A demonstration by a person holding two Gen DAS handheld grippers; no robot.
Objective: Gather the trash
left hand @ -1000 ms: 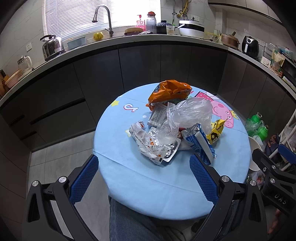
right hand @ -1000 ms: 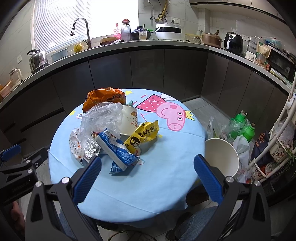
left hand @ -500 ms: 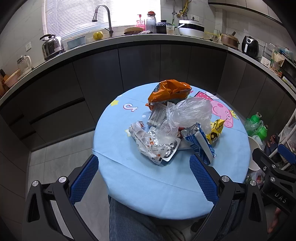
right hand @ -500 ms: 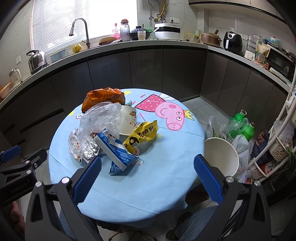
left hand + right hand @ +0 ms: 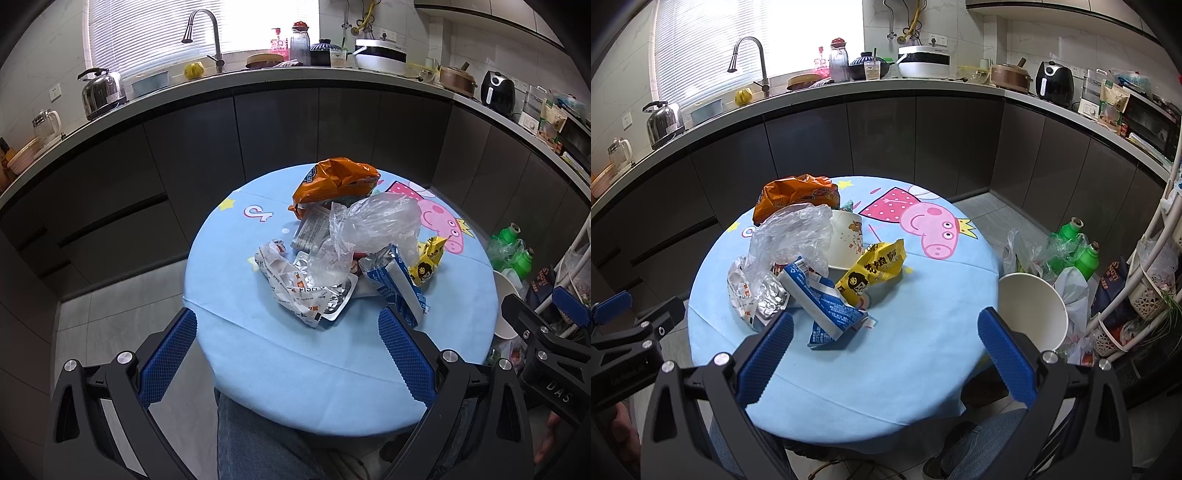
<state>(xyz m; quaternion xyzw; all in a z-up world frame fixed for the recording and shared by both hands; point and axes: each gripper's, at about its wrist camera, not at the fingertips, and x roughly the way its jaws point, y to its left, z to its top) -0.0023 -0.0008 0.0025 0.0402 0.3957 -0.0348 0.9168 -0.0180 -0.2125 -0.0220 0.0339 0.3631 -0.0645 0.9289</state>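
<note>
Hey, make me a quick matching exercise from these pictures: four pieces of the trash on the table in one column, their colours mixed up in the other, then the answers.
Things:
1. chip bag
2. snack wrapper
3. milk carton
4. plastic bag

Colours:
A. clear
B. yellow
C. orange
D. blue and white

Pairs: 1-C, 2-B, 3-D, 4-A

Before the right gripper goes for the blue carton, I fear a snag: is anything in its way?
Nothing visible. The right gripper is open, short of the pile, and the blue carton lies on the pile's near edge, only bare tablecloth between.
</note>
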